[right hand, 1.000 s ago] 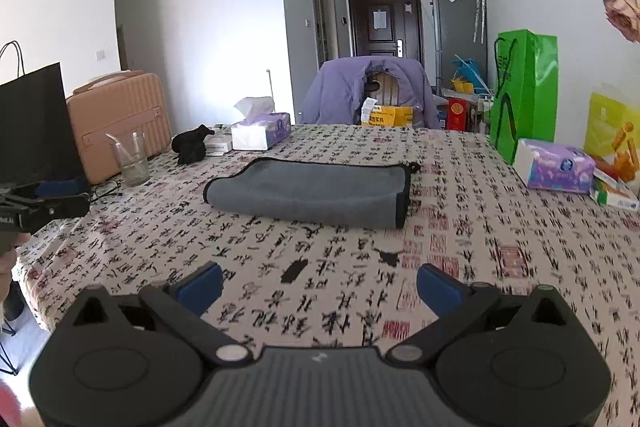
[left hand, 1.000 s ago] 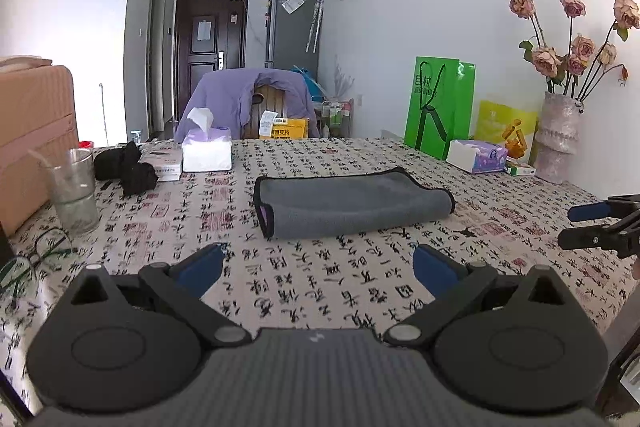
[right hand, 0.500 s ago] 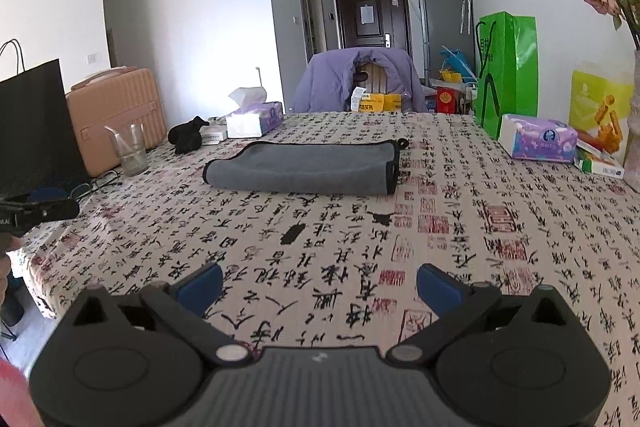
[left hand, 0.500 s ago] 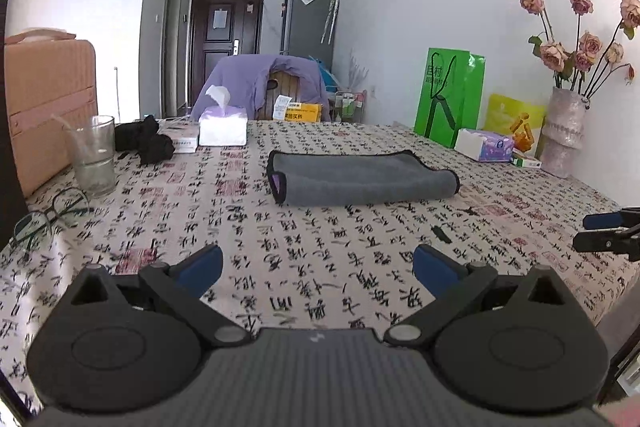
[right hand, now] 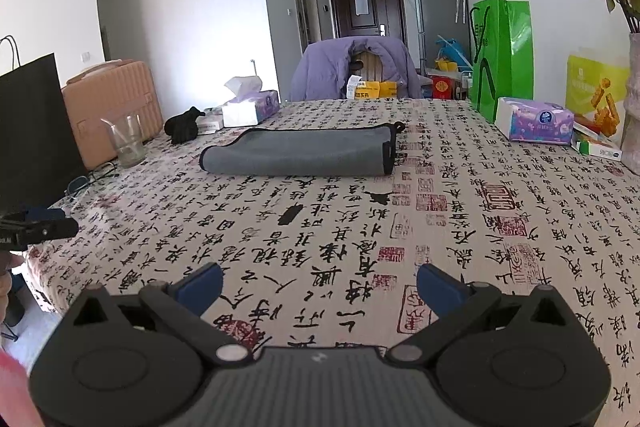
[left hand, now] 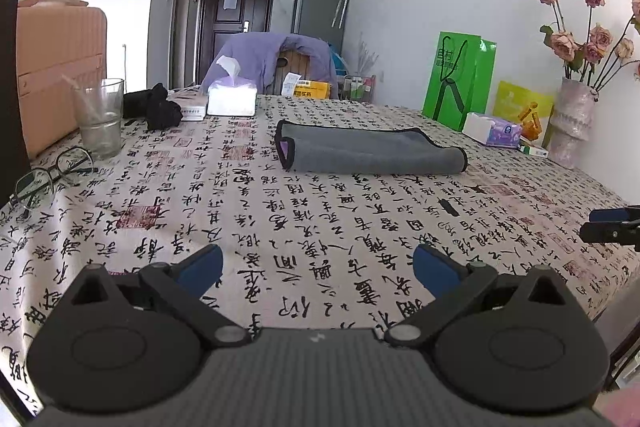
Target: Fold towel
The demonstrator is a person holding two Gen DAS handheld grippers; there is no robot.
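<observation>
A grey towel (left hand: 370, 151) with black trim lies folded in a long strip on the table with the calligraphy-print cloth (left hand: 320, 227); it also shows in the right wrist view (right hand: 300, 151). My left gripper (left hand: 316, 265) is open and empty, low over the near edge, well short of the towel. My right gripper (right hand: 318, 285) is open and empty, also over the near edge. Each gripper shows at the edge of the other's view: the right one (left hand: 612, 231), the left one (right hand: 38, 227).
A glass (left hand: 100, 119), eyeglasses (left hand: 48, 175), a black cloth (left hand: 154, 105) and a tissue box (left hand: 232, 99) are at the left. A green bag (left hand: 460, 79), tissue pack (left hand: 494, 129) and flower vase (left hand: 570, 121) stand at the right. A chair with a purple jacket (left hand: 276, 59) is behind.
Both grippers have drawn back from the towel toward the near table edge; the towel looks farther away. Both stay open. The towel has not moved.
</observation>
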